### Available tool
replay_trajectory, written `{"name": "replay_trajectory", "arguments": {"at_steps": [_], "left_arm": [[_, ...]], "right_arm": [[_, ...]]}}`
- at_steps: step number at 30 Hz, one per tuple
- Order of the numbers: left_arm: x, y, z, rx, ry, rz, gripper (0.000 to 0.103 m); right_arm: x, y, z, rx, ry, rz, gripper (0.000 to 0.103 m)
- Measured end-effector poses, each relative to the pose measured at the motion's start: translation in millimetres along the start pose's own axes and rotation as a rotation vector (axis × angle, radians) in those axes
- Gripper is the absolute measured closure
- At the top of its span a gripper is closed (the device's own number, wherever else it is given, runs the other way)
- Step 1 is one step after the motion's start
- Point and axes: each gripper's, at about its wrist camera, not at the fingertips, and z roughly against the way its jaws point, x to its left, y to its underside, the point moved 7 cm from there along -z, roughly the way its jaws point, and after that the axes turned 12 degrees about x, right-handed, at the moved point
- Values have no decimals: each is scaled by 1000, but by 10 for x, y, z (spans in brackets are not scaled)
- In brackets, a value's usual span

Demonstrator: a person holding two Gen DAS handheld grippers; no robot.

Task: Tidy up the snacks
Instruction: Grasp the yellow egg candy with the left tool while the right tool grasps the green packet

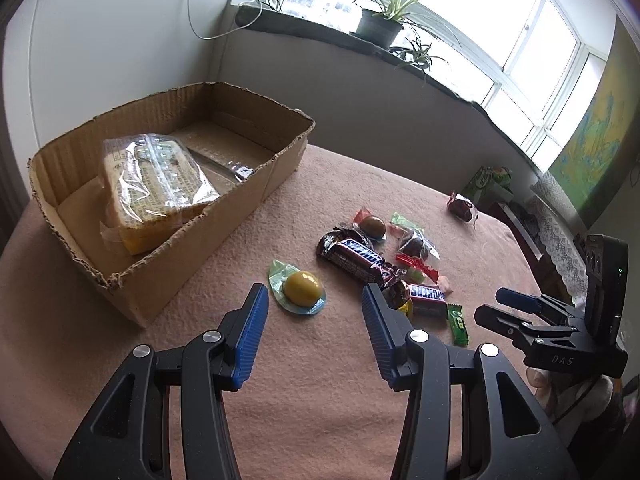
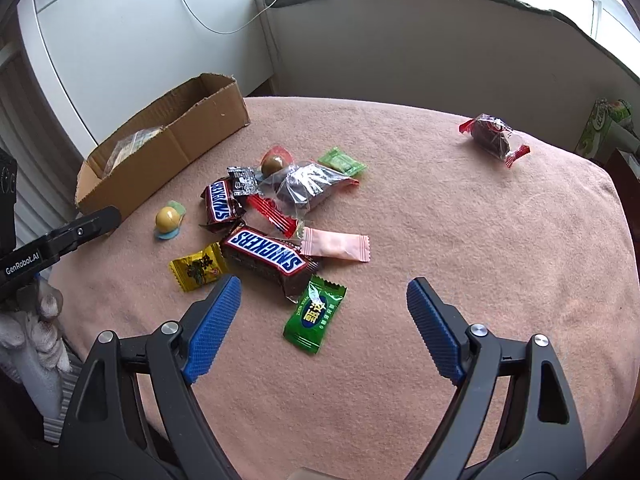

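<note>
In the left wrist view the box fills the upper left, its near wall slanting down toward the lower left, a wrapped cake inside. Bare cloth lies open from the box to the bottom edge. The left gripper stands released, nothing between its jaws; the yellow ball candy lies just above the gap, apart from both pads. The snack pile sits right of centre, with one Snickers running from upper left to lower right. The right gripper shows at the right edge.

In the right wrist view the box sits upper left, the pile at centre-left, and the cloth's right half is open save one red-ended sweet near the far edge. The near Snickers slants from upper left to lower right. The right gripper gapes wide and holds nothing; the green candy lies between its pads, nearer the left one, long axis roughly upright.
</note>
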Motion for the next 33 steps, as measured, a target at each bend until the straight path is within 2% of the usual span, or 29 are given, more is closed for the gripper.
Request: {"name": "replay_trajectory", "arguments": {"at_steps": [3, 7, 9, 12, 19, 25, 33], "left_arm": [[-18, -1, -99, 17, -20, -16, 56], [-28, -33, -216, 33, -62, -38, 56], [-29, -61, -248, 25, -85, -50, 56], [-47, -72, -323, 30, -118, -82, 56], [-74, -53, -465, 41, -182, -137, 77], [-47, -66, -486, 33, -170, -133, 80], [-82, -56, -470, 26, -163, -135, 80]], "right_arm": [[14, 42, -96, 26, 23, -1, 24], [1, 48, -171, 39, 49, -2, 26], [-11, 53, -189, 38, 50, -11, 37], [-24, 62, -245, 53, 54, -16, 42], [37, 78, -317, 53, 109, 29, 49], [54, 70, -311, 56, 112, 52, 69], [23, 90, -281, 50, 99, 47, 76]]}}
